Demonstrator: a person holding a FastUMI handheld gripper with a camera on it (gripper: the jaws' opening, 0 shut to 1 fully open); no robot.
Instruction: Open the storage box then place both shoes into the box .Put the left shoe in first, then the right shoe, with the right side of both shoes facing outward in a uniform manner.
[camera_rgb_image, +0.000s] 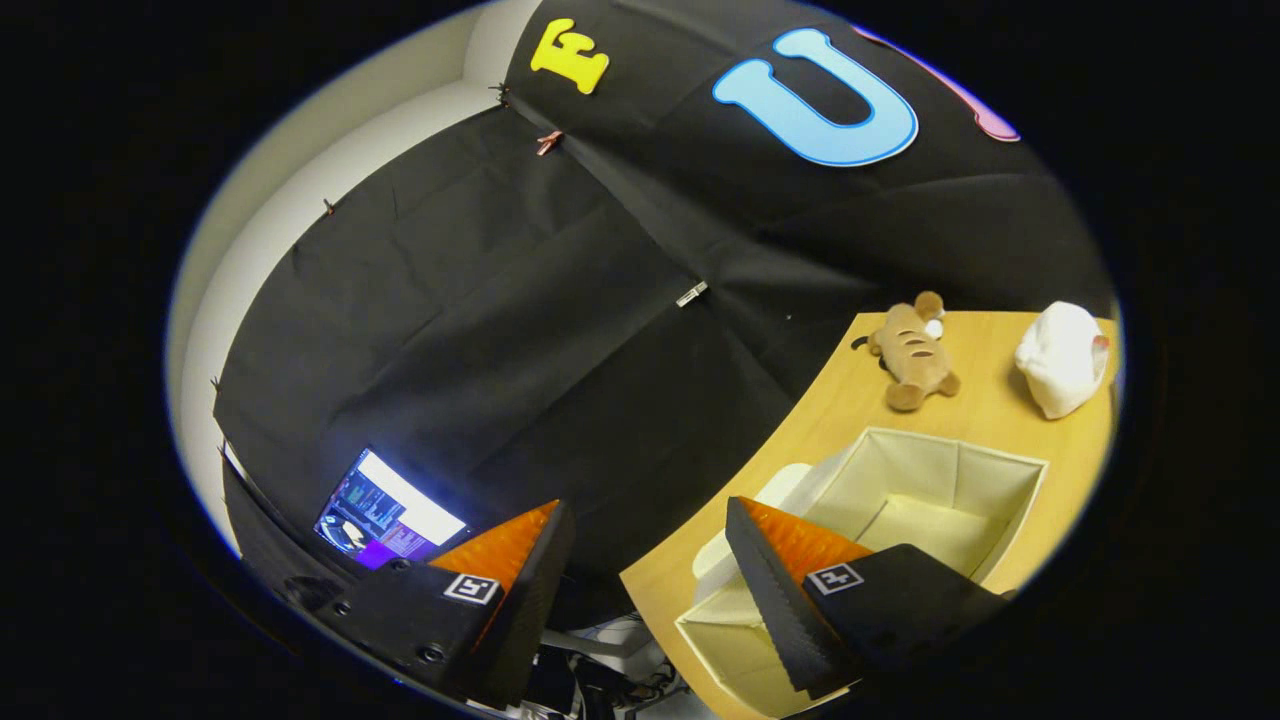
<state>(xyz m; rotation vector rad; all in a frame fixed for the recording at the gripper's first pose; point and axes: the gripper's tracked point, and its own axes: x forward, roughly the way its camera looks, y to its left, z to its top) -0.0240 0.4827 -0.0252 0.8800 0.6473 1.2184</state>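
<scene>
Tongs (650, 560) gape apart, empty, off the desk (850, 400) edge. Storage box (930, 490) already stands open. No shoes inside it, so both placements seem left.

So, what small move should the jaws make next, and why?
Probably swing the gripper toward the table to look for the left shoe. The storage box already stands open and looks empty, and the jaws are open and hold nothing.
</scene>
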